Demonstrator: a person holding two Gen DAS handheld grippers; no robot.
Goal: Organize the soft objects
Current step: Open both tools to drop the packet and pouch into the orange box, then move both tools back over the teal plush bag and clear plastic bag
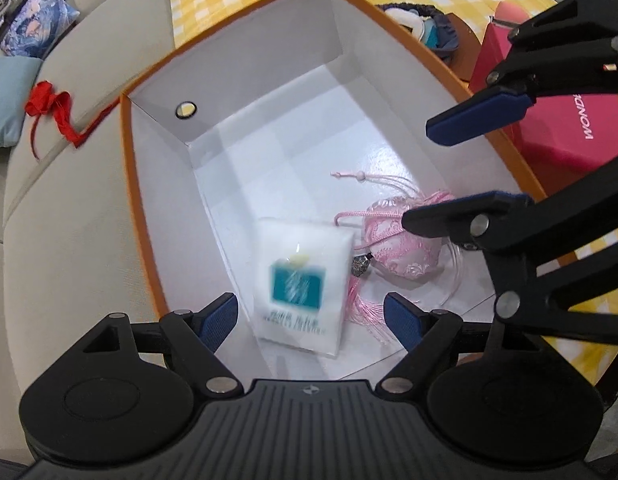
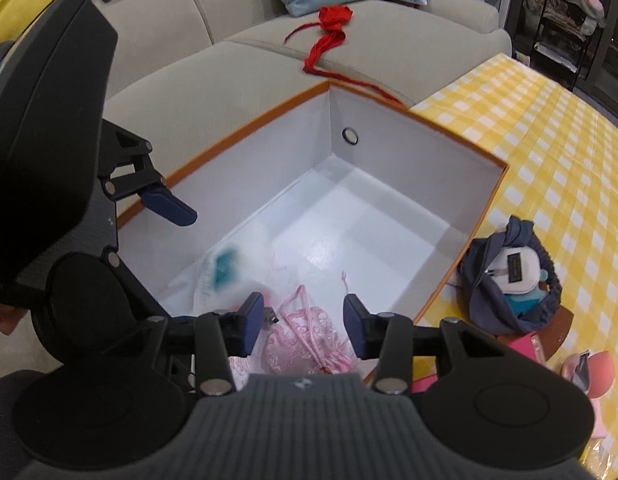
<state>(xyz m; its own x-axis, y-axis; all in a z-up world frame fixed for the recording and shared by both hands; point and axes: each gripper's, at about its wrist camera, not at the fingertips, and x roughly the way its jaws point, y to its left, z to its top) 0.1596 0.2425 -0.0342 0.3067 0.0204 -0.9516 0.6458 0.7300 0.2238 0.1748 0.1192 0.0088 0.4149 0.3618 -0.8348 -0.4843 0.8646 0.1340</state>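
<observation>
Blue pads, left gripper (image 1: 311, 320): spread wide over the box, clear of the white packet below, gripping nothing.
Blue pads, right gripper (image 2: 304, 326): parted, pink pouch seen between them but untouched; empty.
White packet (image 1: 305, 292): blurred, teal label up, seemingly dropping or just settling on the box floor, touching the pouch's tassel side.
Packet long axis: running from the near wall toward the far corner in the left wrist view, printed line at the near end.
Pink brocade pouch (image 1: 397, 240): on the floor beside the packet, drawstring cord (image 1: 349, 176) trailing toward the far wall, tassel (image 1: 367, 312) toward the near wall.
Orange-edged white box (image 1: 245, 52): open, on the yellow checked cloth (image 2: 549, 128) against the sofa (image 2: 189, 60).
Step in hand: release of soft items into the box, likely complete.
Next move: lift both grippers clear, then reach for the navy pouch (image 2: 509, 280) outside the box, or the red ribbon (image 2: 329, 36) on the sofa.
</observation>
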